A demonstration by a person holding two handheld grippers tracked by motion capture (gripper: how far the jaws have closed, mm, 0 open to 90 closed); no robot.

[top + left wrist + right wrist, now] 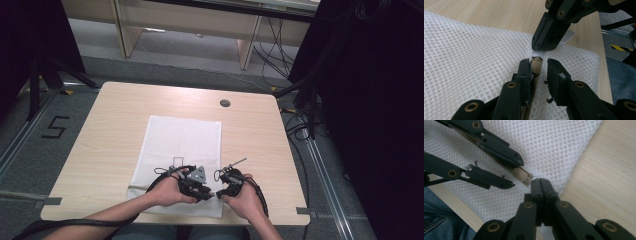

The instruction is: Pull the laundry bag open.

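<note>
A white mesh bag [182,145] [469,55] [544,142] lies flat on the wooden table [115,130]. At its near right corner the two grippers meet tip to tip. My left gripper [212,193] [538,63] [516,173] stands open around a small beige zipper pull [536,67] [522,175], which rests against one jaw with a gap to the other. Right beside the pull, my right gripper [219,192] [541,182] [540,47] is shut on a white tab [538,53] at the bag's edge.
A round grommet hole [225,103] sits in the table's far right part. Bare wood runs on both sides of the bag. The table's front edge and the person's blue-trousered lap [439,220] lie just below the grippers. Black stands and cables flank the table.
</note>
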